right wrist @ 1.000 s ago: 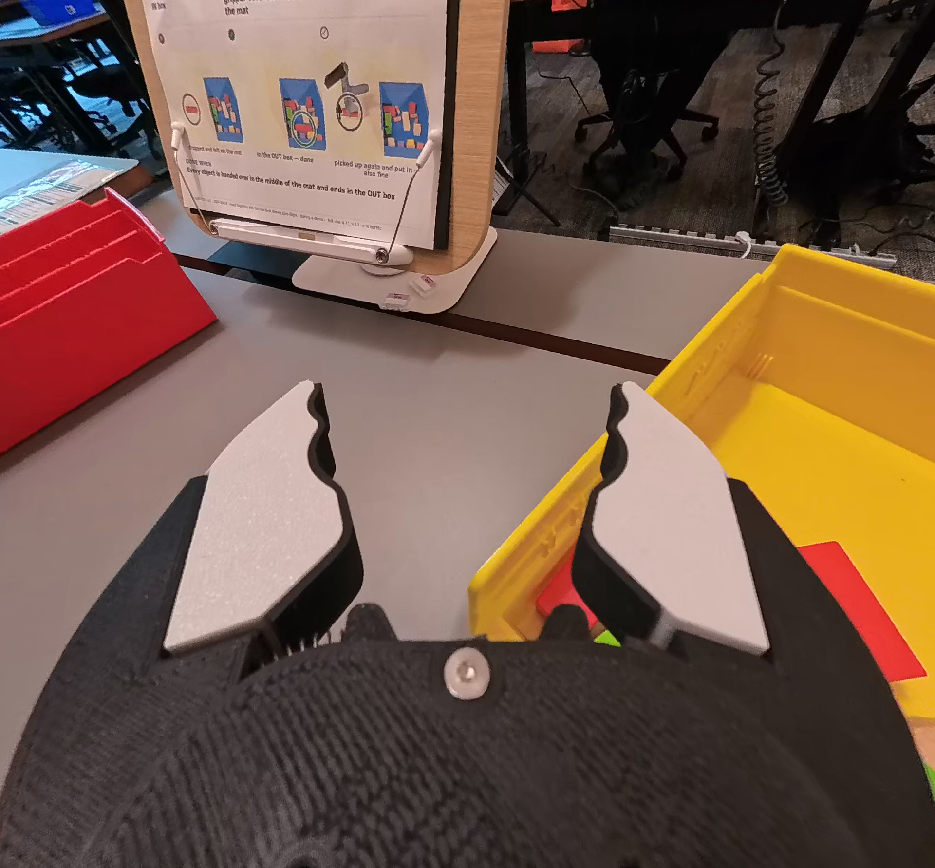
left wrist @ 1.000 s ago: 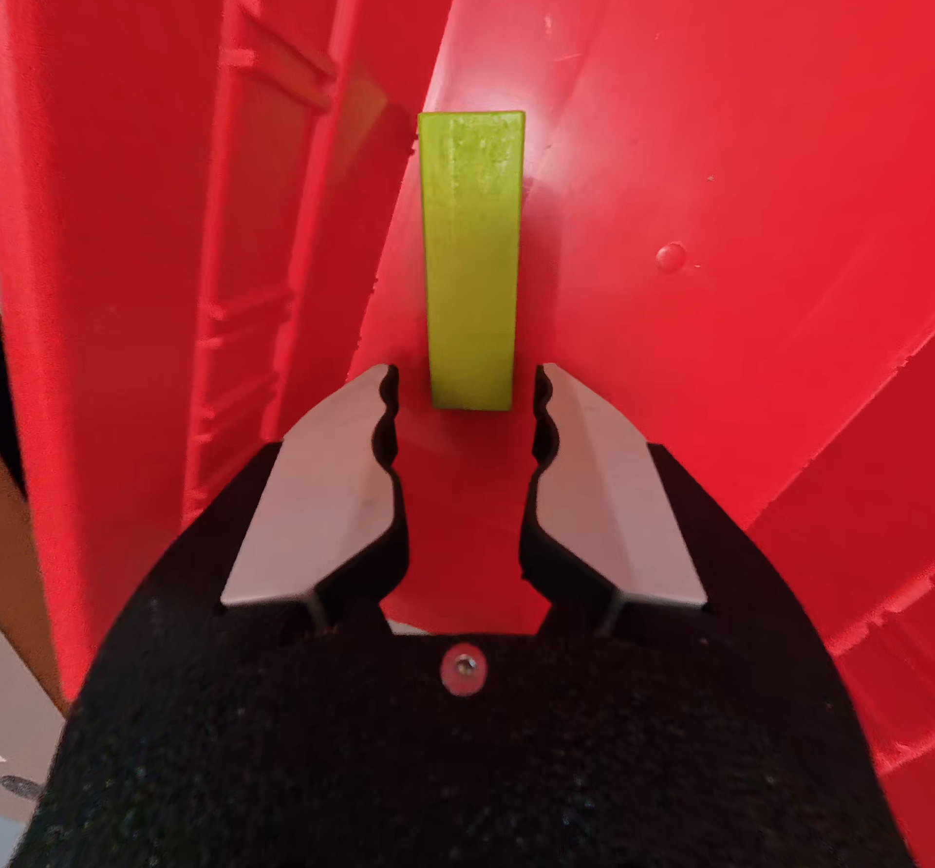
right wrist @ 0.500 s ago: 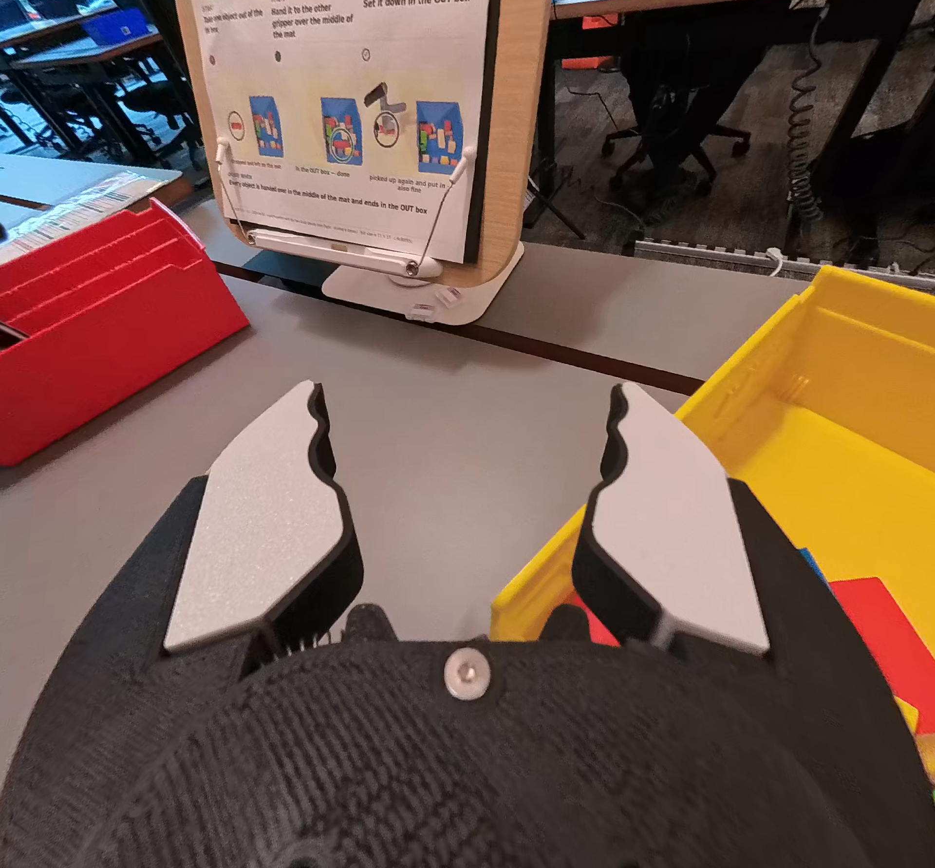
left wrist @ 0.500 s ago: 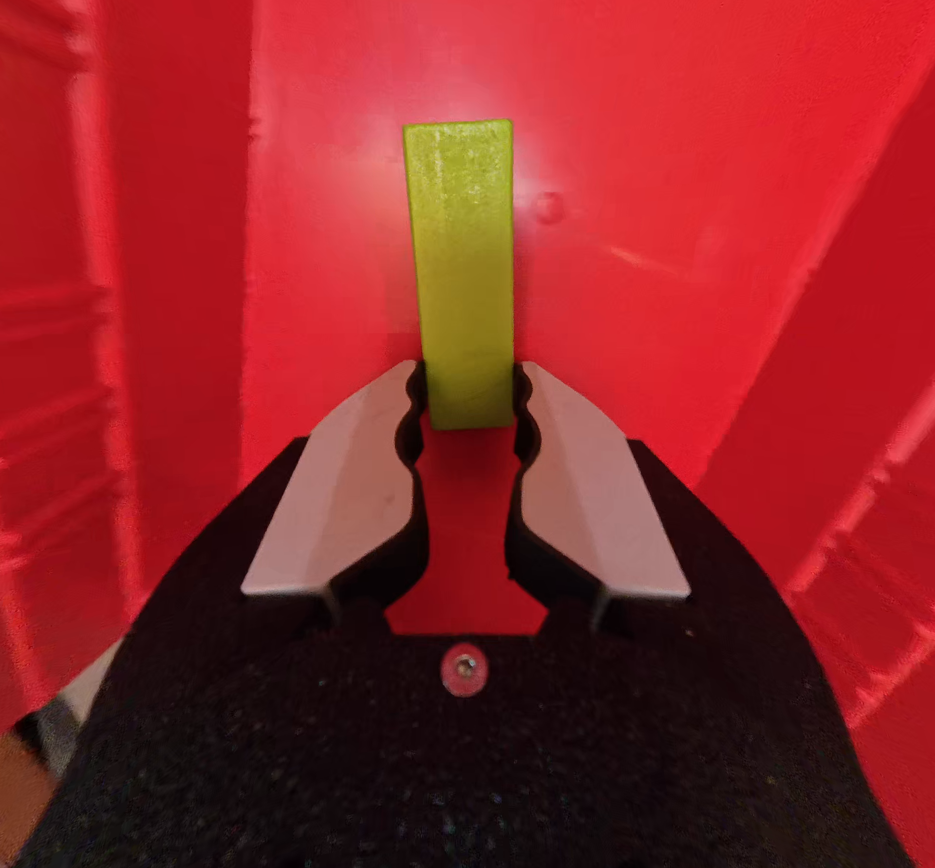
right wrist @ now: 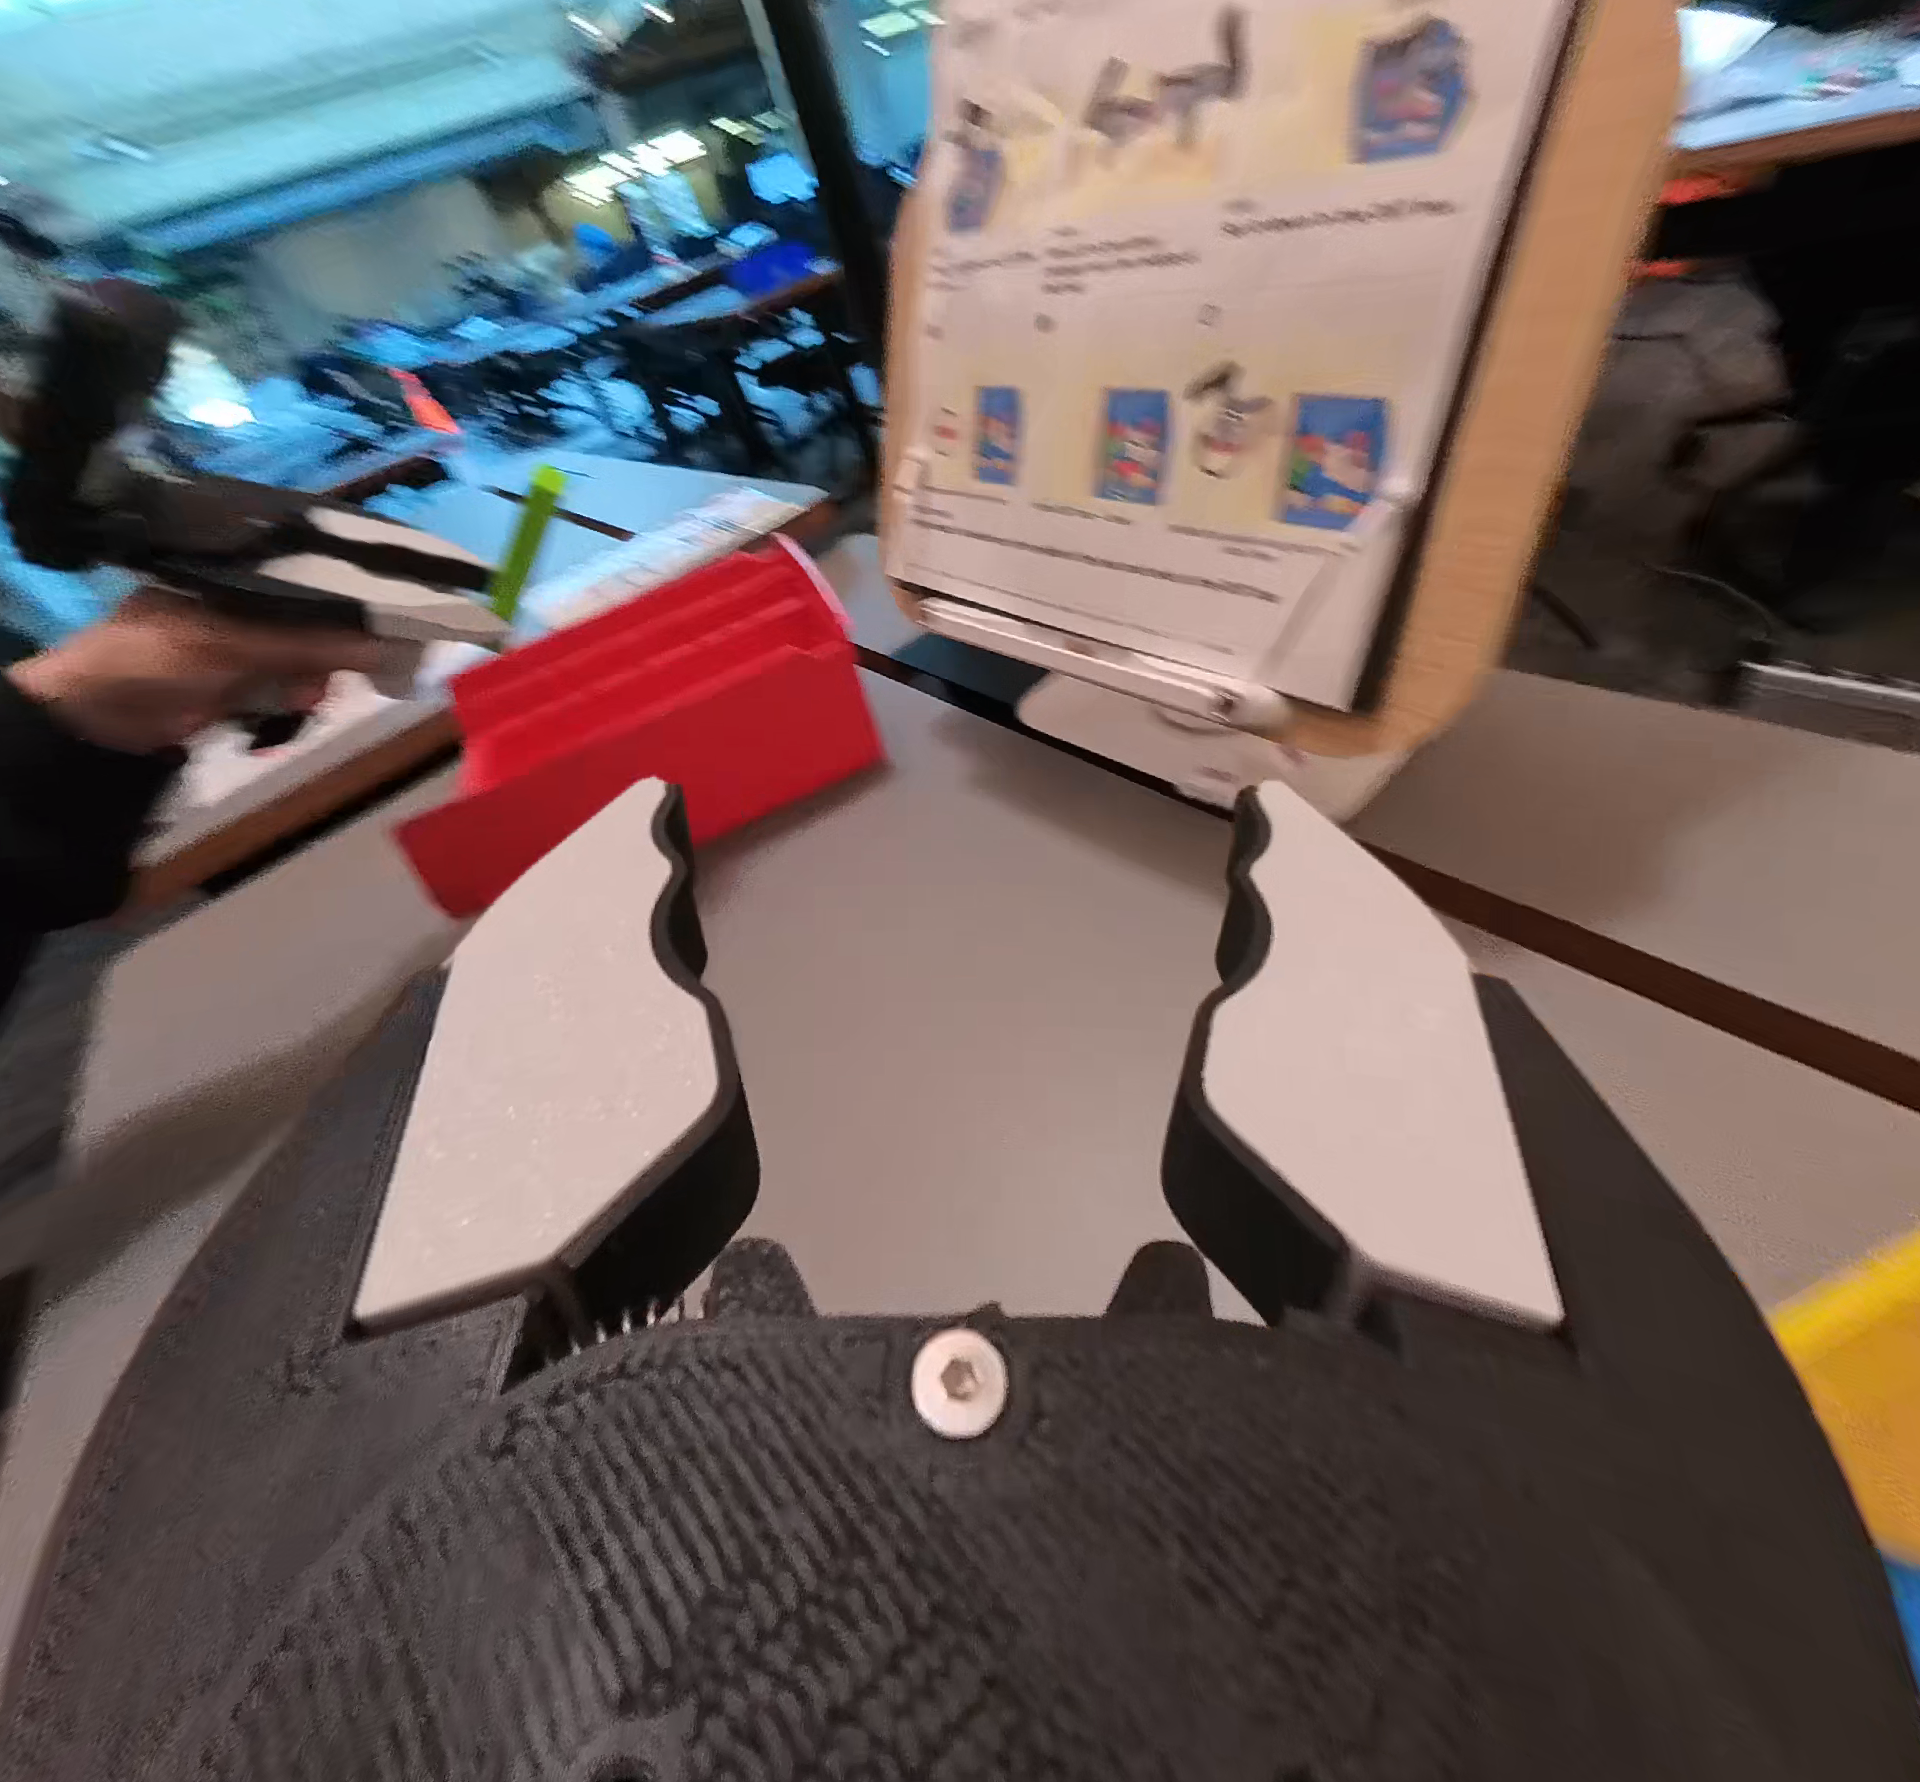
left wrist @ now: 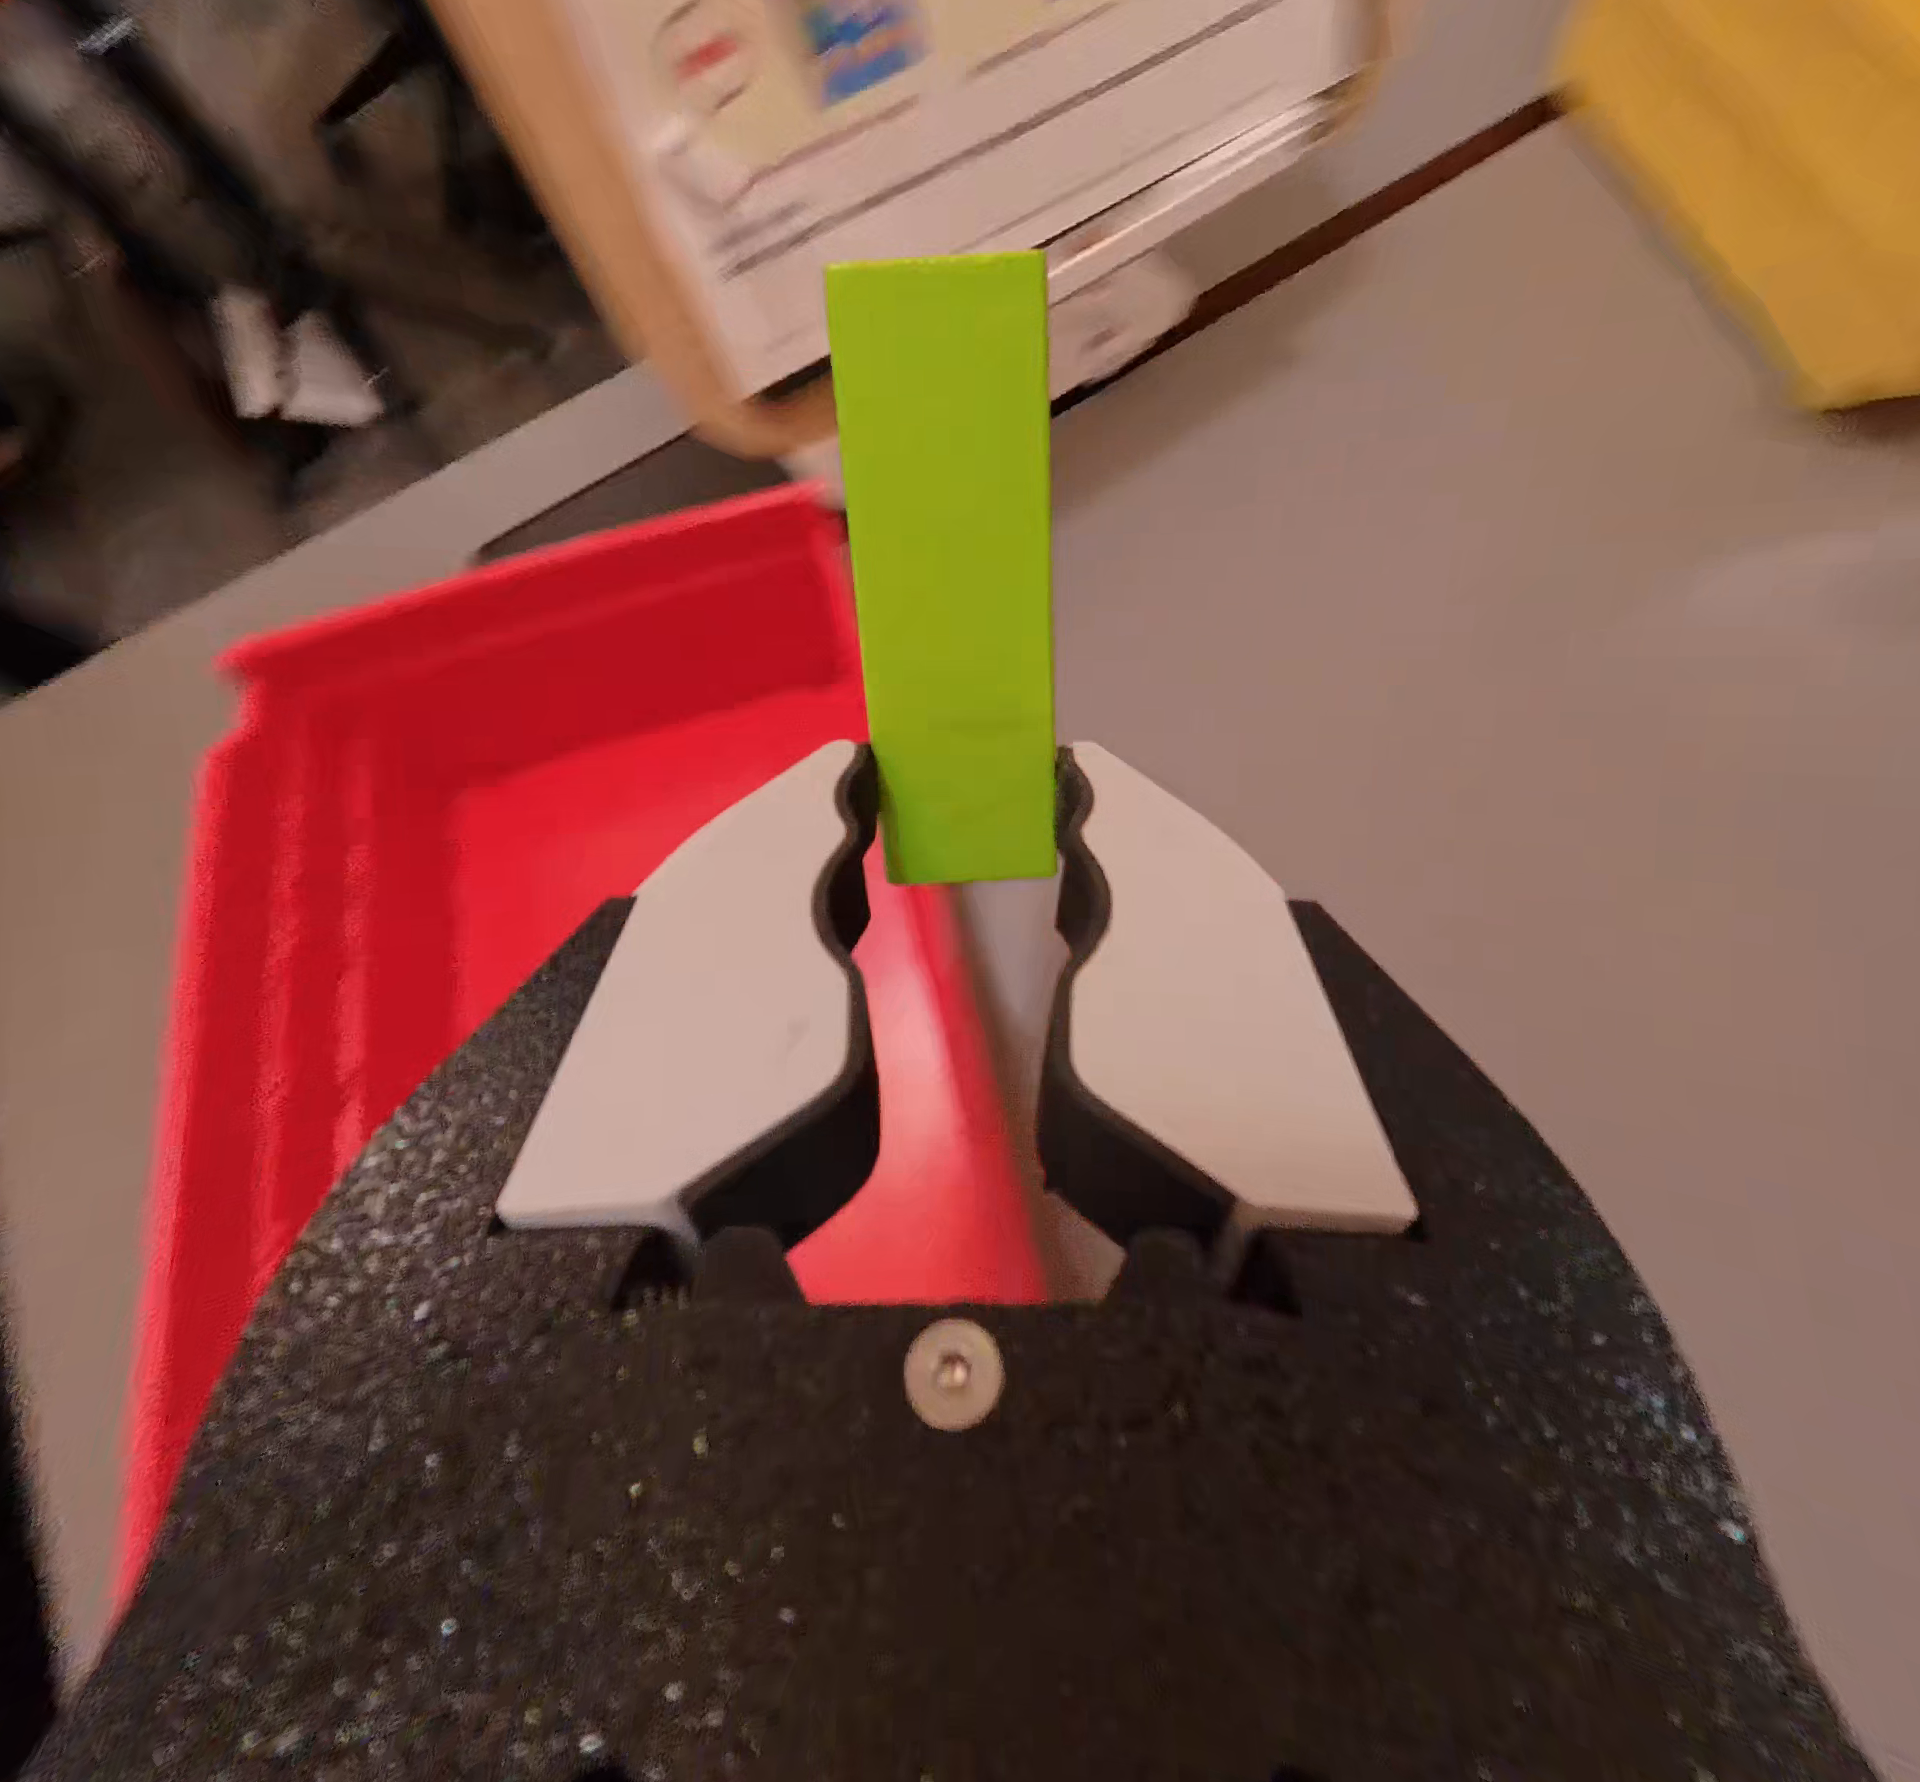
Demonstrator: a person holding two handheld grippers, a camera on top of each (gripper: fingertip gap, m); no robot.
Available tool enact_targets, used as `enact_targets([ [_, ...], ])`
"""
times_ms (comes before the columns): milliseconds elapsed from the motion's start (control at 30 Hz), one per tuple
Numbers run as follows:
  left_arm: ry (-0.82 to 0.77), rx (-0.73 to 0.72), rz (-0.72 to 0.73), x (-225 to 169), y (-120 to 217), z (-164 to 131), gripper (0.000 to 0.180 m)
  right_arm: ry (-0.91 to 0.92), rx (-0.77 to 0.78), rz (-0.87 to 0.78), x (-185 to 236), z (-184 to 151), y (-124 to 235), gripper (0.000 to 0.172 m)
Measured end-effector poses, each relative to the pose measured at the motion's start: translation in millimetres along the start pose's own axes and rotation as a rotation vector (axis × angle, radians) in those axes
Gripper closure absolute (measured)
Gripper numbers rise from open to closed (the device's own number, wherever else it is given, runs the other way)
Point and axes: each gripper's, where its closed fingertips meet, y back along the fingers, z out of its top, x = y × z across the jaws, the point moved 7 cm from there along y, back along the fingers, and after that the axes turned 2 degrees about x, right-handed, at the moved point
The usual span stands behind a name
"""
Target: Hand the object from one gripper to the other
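**Green block in my left grip, right jaws wide**

My left gripper (left wrist: pixel 966 813) clamps the lower end of a flat lime-green rectangular block (left wrist: pixel 943 548), both pads pressed on its edges; the block stands up through the centre of the frame, above the open red plastic bin (left wrist: pixel 436 797) at lower left. My right gripper (right wrist: pixel 961 859) hangs spread apart with nothing between its fingers, over the grey tabletop (right wrist: pixel 977 984). At its upper left I see the block (right wrist: pixel 528 543) again, above the bin.
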Motion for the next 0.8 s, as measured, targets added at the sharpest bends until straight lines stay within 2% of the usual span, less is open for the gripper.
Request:
enact_targets([
  [33, -0.03, -0.043, -0.078, -15, 0, 8, 0.148, -0.004, -0.03, 0.062, 8, 4, -3, 0.073],
  [133, -0.094, -0.204, -0.335, -61, -3, 32, 0.148, 0.022, -0.117, 0.25, 34, 15, -8, 0.072],
  [233, -0.138, -0.366, -0.561, -101, -7, 51, 0.148, 0.078, -0.178, 0.434, 63, 25, -9, 0.078],
  [400, -0.194, -0.602, -0.823, -161, -19, 67, 0.148, 0.172, -0.192, 0.631, 106, 33, -10, 0.08],
  [467, -0.223, -0.647, -0.883, -181, -23, 71, 0.148, 0.207, -0.135, 0.662, 117, 30, -14, 0.081],
  [567, -0.291, -0.646, -0.888, -199, -31, 73, 0.148, 0.234, -0.098, 0.656, 125, 27, -19, 0.085],
  [800, -0.276, -0.668, -0.956, -200, -36, 70, 0.148, 0.242, -0.101, 0.669, 123, 26, -23, 0.124],
])
